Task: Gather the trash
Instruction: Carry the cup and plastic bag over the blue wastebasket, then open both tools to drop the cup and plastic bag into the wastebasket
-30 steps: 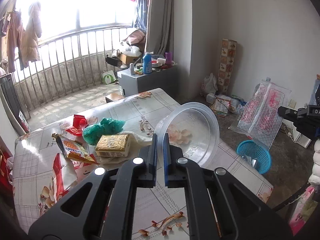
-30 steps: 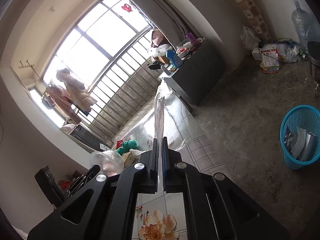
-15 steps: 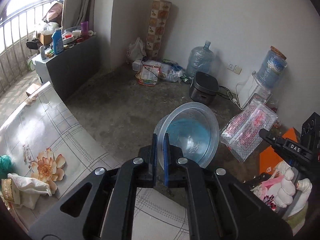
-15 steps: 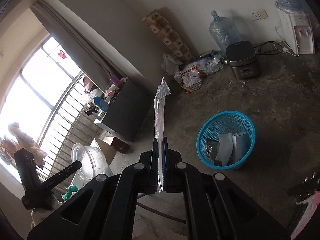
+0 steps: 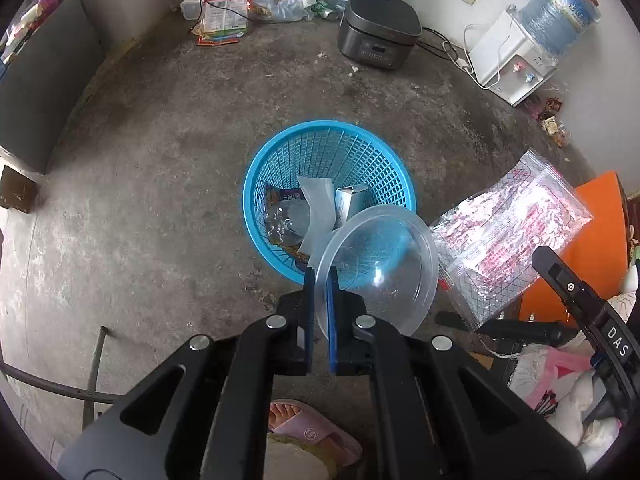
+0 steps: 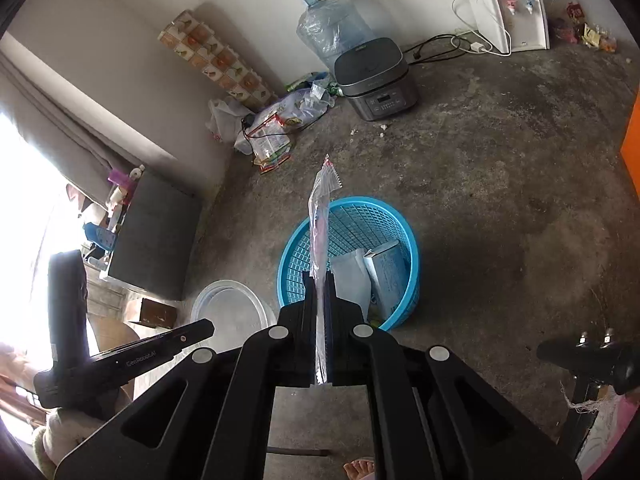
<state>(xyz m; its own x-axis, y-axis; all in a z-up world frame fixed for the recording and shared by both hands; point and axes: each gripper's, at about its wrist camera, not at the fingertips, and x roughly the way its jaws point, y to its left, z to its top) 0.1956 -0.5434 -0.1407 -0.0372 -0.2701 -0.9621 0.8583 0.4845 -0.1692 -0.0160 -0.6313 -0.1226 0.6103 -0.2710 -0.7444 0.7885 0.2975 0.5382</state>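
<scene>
Left gripper (image 5: 319,280) clamped on rim of clear plastic bowl (image 5: 380,268), bowl tilted, hanging just ahead and right of fingers, over near edge of blue basket (image 5: 328,148). Right gripper (image 6: 319,280) pinching clear zip bag (image 6: 320,216) edge-on, bag sticking straight forward above basket (image 6: 408,240) rim. Basket directly ahead and below both tools, already holding wrappers and a carton (image 6: 386,264). Best to push both forward past rim before opening jaws; bowl likely to bounce off edge otherwise. Bag light, may drift, so release low.
</scene>
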